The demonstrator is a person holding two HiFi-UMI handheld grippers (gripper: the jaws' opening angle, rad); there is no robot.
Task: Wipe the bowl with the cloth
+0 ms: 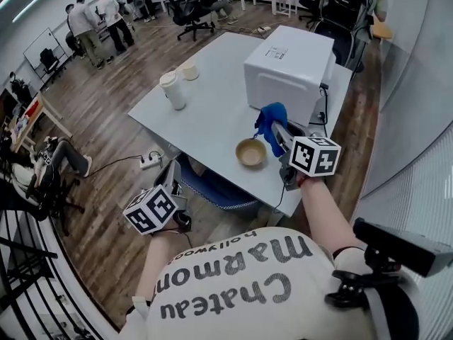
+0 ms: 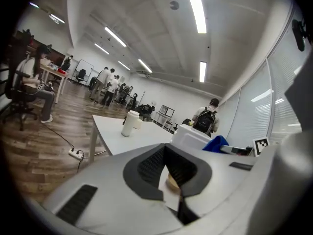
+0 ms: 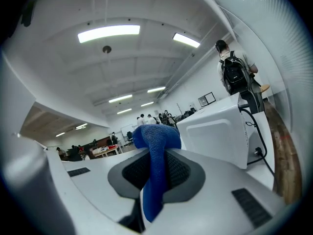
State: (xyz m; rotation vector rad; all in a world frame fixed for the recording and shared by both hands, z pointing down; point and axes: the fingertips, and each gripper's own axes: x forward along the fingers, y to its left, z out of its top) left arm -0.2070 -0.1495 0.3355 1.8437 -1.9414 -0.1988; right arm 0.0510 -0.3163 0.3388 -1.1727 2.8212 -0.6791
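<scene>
Shirt (image 1: 241,282) first, then left tongs (image 1: 171,172), pressed together and empty, waiting low off the table (image 1: 205,105). Right tongs (image 1: 279,134) pinch the blue cloth (image 1: 271,117), probably to rub the bowl (image 1: 250,151) just beside them.

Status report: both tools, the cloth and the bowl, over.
Left tool shut, empty, off the table. Right tool shut on cloth, near bowl. Nothing blocks the bowl.
</scene>
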